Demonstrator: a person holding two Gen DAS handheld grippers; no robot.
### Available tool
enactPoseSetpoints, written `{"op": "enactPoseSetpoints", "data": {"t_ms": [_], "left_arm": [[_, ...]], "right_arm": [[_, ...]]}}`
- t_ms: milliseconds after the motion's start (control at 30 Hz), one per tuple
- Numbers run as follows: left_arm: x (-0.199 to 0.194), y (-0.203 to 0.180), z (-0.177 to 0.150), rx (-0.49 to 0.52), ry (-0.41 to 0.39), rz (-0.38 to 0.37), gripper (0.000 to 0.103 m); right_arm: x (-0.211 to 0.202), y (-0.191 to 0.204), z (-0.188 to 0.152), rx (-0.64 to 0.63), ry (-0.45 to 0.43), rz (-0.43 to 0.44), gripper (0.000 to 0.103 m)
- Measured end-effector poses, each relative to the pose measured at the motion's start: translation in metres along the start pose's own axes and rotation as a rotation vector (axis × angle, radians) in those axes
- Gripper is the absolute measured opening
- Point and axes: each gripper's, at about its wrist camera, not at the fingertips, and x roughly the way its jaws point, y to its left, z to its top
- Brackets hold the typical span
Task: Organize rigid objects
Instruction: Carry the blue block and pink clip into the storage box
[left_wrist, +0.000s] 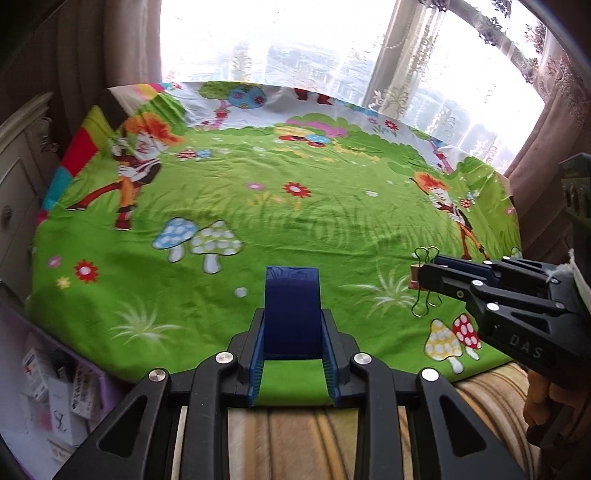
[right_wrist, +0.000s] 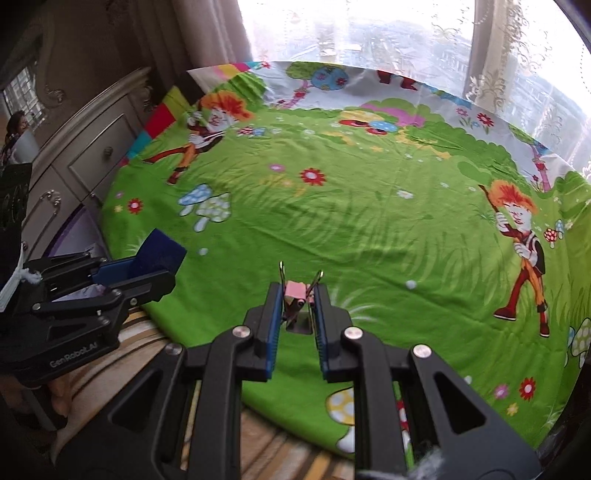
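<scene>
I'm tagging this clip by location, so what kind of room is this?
Probably a bedroom at home: a bed under a cartoon-print green sheet, a pale dresser with drawers beside it, and a lace-curtained window behind.

"DAS" on the right tool body, "GenRoboLAI" on the left tool body

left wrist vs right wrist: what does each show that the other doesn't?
Only the left wrist view: white cartons in a purple-edged box on the floor, and the side-on wire handles of the pink binder clip.

Only the right wrist view: a person seated at far left, and the "GenRoboAI" lettering on the left gripper.

Both: the green cartoon-print bedsheet, the pale drawer cabinet, lace curtains at the window, the left gripper shut on the dark blue flat block, and the right gripper shut on the clip.
</scene>
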Motion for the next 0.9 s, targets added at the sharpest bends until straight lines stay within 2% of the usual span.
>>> {"op": "enactPoseSetpoints", "data": {"t_ms": [233, 500, 700, 900], "left_arm": [[-0.029, 0.040, -0.023, -0.033, -0.022, 0.136, 0.028], [-0.065, 0.102, -0.049, -0.115, -0.045, 0.292, 0.028], [-0.086, 0.149, -0.067, -0.192, -0.049, 0.384, 0.028], [-0.103, 0.189, -0.083, -0.256, -0.049, 0.464, 0.028]], "right_arm": [[-0.004, 0.062, 0.003, -0.044, 0.000, 0.075, 0.021], [0.003, 0.139, 0.006, -0.078, 0.017, 0.190, 0.021], [0.014, 0.202, 0.005, -0.136, 0.044, 0.279, 0.020], [0.027, 0.251, 0.001, -0.185, 0.068, 0.322, 0.020]]}}
